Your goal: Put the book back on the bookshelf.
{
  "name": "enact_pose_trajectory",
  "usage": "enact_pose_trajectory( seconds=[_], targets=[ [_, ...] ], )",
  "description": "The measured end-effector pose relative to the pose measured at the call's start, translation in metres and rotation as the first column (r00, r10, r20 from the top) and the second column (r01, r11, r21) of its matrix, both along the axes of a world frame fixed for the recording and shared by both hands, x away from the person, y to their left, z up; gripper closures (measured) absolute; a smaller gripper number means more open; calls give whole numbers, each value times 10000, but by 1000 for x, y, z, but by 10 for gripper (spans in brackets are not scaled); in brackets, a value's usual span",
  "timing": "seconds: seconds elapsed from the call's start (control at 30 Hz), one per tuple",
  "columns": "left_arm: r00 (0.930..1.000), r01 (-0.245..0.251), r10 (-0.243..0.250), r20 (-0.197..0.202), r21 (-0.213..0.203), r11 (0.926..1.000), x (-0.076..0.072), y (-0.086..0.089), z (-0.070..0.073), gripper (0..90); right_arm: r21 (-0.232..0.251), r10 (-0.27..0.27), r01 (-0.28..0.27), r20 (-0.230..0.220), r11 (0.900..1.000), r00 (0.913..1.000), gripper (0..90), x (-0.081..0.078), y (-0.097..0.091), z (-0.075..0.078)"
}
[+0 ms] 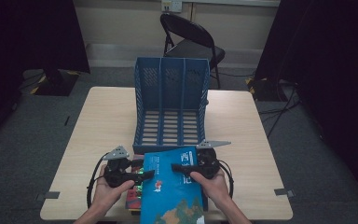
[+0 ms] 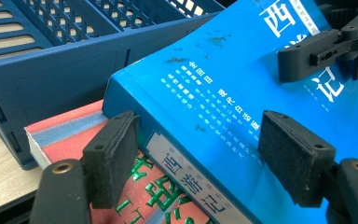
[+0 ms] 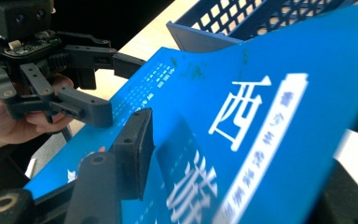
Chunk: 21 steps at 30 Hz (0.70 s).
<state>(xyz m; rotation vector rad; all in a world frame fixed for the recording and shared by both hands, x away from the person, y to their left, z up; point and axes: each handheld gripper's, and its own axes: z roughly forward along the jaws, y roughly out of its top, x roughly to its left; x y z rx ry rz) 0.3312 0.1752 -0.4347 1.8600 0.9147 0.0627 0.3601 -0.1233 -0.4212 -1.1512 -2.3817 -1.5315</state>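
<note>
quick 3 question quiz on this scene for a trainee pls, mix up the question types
1. True or false: the blue book lies on top of a red book.
2. How many compartments does the blue file rack have? A) two B) three C) five
3. Which gripper has the blue book's spine edge between its jaws?

Key
1. True. The red book's corner shows under the blue one in the left gripper view.
2. B. Two dividers split it into three slots, all empty.
3. The left gripper; its pads straddle the spine edge. The right gripper reaches over the cover from the other side.
</note>
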Motion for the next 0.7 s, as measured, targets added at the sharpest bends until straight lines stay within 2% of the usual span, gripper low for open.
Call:
enact_pose_trajectory(
  seconds=[0.17,0.2,0.23,0.3,0.37,0.5,0.6,0.7],
  targets=[
    [10000,7,-7,-50,-87,10000,1,0,-1,276,78,60,-59,-202,10000,9998,504,3,2,-1],
    [10000,-11,10,-85,-98,10000,1,0,-1,272,128,133,-128,-376,9998,9992,515,2,2,0],
    [9999,-44,41,-165,-152,9999,1,0,-2,268,111,255,-250,-480,9996,9985,528,1,2,0],
    [9997,-23,16,-235,-272,9996,2,1,-3,261,-178,525,-531,-344,9984,9980,530,-7,4,2],
    [9996,-17,8,-289,-313,9995,3,1,-4,247,-184,575,-583,-442,9981,9974,544,-8,2,2],
    [9997,-57,49,-253,-282,9996,3,0,-4,237,78,639,-635,-820,9980,9946,577,-4,1,1],
    [9997,-68,63,-219,-240,9997,4,-1,-4,220,193,694,-680,-864,9975,9938,616,-2,0,0],
    [9997,-64,58,-235,-246,9997,5,-1,-5,209,538,691,-643,-927,9965,9933,690,-2,-2,-1]
  ],
)
